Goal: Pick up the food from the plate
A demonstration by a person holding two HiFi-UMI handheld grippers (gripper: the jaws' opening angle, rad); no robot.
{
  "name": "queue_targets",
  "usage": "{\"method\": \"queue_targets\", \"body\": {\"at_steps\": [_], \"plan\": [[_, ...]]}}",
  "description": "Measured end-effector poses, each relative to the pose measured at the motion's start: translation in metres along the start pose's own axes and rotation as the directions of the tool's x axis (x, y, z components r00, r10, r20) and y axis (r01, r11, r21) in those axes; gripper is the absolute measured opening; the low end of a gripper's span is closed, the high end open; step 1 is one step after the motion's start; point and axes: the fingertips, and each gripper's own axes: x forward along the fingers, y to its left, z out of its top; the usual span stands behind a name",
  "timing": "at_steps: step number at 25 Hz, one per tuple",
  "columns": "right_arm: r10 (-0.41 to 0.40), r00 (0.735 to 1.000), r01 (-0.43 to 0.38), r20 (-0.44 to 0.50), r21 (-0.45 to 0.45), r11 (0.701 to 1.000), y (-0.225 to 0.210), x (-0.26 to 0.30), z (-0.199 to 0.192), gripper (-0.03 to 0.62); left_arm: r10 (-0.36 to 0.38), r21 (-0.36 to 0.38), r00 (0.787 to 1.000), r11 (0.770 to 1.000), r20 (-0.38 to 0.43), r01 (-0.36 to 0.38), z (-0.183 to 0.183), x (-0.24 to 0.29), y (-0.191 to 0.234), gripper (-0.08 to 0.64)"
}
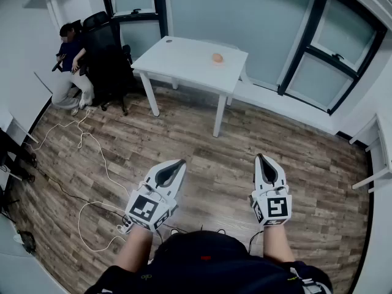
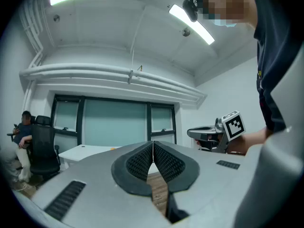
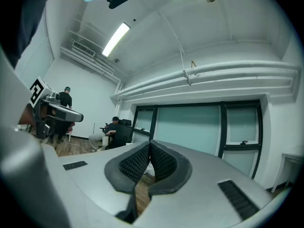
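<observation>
— Your left hand-held gripper has its jaws pressed together with nothing between them. Your right hand-held gripper is the same: pads meeting, empty. Both hang low in front of you over the wooden floor.

— So where does that leave me in the task?

— At the very start, I'd say. You're in the approach, not the pick. The food sits on the white counter, well apart from you across the floor. It lies toward the counter's right end, on the window side.

— And the plate?

— From the head view I can't make out a plate under the food; it may be white on white.

— What does the next move ask of you, then?

— You walk up until the counter is under your grippers and choose one of them, likely the right, since the food lies on that side. You open its jaws before you come down. Mind the cables on the floor to your left.

— Which way does the food point?

— From here it's a small, roundish, orange-pink lump. No long axis shows, and no end I'd call the front, so I can't tell you how to turn the jaws yet. Judge that once you stand over it.
</observation>
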Motion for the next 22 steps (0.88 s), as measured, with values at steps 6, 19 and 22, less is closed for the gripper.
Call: {"method": "queue_targets", "body": {"at_steps": [6,19,22], "plan": [[0.018,1.0,-0.018,-0.01,0.005,1.0,0.007,-0.012,-0.002,0.025,0.001,-0.003,1.0,1.0,-0.008,-0.001,-0.002,-0.009,-0.011,0.025],[0.099,0.995,-0.099,-0.01,0.015,0.995,-0.031,-0.035,-0.03,0.026,0.06,-0.011,0.997,0.998,-0.038,-0.061,-0.012,0.017,-0.057,0.025],[0.12,0.992,-0.119,-0.026,0.031,0.992,-0.049,-0.039,-0.045,0.026,0.079,-0.007,0.995,0.997,-0.052,-0.08,-0.021,0.027,-0.075,0.025]]}}
